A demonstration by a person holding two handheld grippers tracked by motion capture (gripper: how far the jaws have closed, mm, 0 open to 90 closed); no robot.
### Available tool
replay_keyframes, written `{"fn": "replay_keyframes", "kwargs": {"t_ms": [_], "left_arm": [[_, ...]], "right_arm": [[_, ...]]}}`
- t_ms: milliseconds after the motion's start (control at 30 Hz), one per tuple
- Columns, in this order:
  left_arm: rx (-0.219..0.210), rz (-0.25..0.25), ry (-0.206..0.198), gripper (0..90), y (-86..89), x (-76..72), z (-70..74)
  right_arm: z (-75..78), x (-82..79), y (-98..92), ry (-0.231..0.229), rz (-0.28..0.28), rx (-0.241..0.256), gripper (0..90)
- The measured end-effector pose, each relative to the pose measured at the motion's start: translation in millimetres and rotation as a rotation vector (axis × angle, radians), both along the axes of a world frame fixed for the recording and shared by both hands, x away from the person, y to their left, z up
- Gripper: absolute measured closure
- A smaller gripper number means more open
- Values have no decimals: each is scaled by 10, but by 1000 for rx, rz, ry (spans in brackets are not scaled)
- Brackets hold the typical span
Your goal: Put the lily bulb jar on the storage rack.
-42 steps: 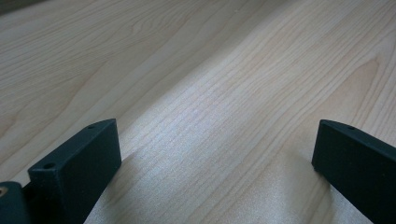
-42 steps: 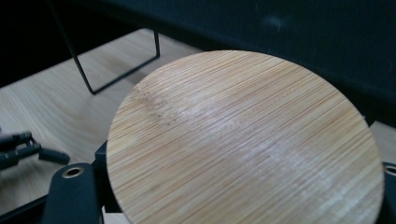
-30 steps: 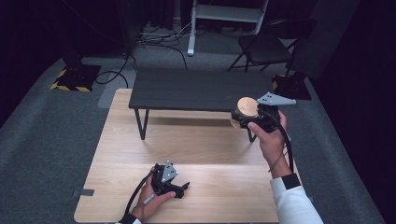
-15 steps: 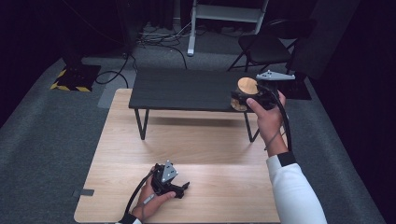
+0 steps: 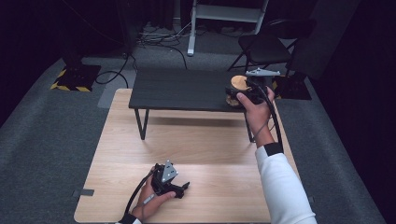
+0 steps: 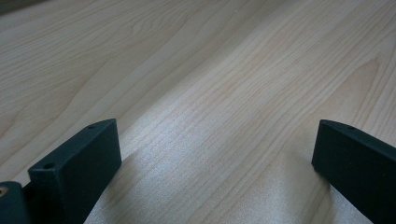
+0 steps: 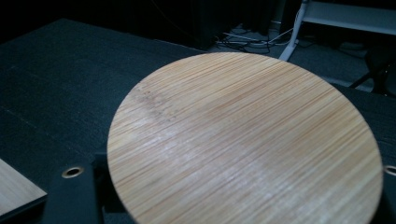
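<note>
Right hand-held gripper [image 5: 239, 92] clamped on a round bamboo disc [image 7: 243, 140]
Left hand-held gripper [image 5: 180, 189] sits on the light wood table [image 5: 205, 144], jaws wide apart.

floor: grey carpet [image 5: 51, 140] | furniture: folding chair [image 5: 266, 46], white stand [image 5: 224, 14] | cables [image 5: 159, 37] are strewn | surroundings are kept dark

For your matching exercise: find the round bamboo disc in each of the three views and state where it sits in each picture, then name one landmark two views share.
High view: the round bamboo disc sits right of centre, at the right gripper, over the dark low table's right end.
Left gripper view: not in it; light wooden tabletop between its jaws.
Right gripper view: the disc spans the centre and lower half.
Shared landmark: the dark low table.
</note>
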State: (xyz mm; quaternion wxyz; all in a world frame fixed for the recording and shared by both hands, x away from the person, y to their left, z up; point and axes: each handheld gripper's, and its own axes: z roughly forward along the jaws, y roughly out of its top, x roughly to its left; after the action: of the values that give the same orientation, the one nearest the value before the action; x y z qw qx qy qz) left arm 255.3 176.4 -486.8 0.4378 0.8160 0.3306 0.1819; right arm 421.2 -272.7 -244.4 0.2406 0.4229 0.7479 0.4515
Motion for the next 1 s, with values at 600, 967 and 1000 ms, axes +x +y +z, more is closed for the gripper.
{"fn": "replay_keyframes", "kwargs": {"t_ms": [600, 967, 1000], "left_arm": [[0, -3, 1, 12, 1, 4, 1], [0, -3, 1, 12, 0, 4, 1], [0, -3, 1, 12, 1, 5, 2]], "right_arm": [[-91, -189, 53, -145, 22, -51, 64], [-73, -385, -95, -200, -4, -39, 54], [-73, -420, -107, -203, -9, -46, 53]]}}
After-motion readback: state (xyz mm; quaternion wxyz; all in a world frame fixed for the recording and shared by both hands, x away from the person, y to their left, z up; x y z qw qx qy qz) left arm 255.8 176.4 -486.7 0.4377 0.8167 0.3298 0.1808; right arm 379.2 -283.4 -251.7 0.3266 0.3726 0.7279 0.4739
